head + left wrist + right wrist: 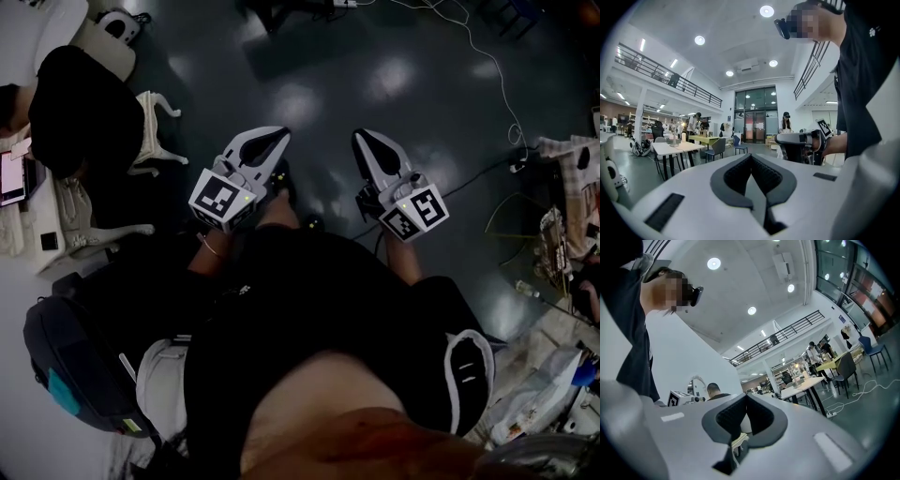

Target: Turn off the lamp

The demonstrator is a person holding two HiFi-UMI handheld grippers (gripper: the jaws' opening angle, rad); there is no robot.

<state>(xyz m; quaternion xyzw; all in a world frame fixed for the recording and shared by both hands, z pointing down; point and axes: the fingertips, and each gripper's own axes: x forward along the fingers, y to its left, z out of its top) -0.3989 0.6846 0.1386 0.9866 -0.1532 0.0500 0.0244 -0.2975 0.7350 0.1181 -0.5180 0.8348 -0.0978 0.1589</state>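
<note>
No lamp can be told for sure in any view. A small bright light point(682, 124) glows far off above the tables in the left gripper view, and a similar glow point(796, 365) shows over a distant table in the right gripper view. My left gripper point(277, 141) and right gripper point(366, 141) are held side by side before the person's body, over dark floor. Both are shut with nothing between the jaws. The left gripper point(751, 157) points across the hall, with the right gripper point(797, 138) beside it. The right gripper point(746, 396) is tilted upward.
A white chair point(155, 131) and a seated person in black point(80, 108) are at the left. A backpack point(75, 366) lies at lower left. Cables point(497, 80) cross the floor, with clutter point(567, 187) at the right. White tables point(677, 147) and chairs stand far off.
</note>
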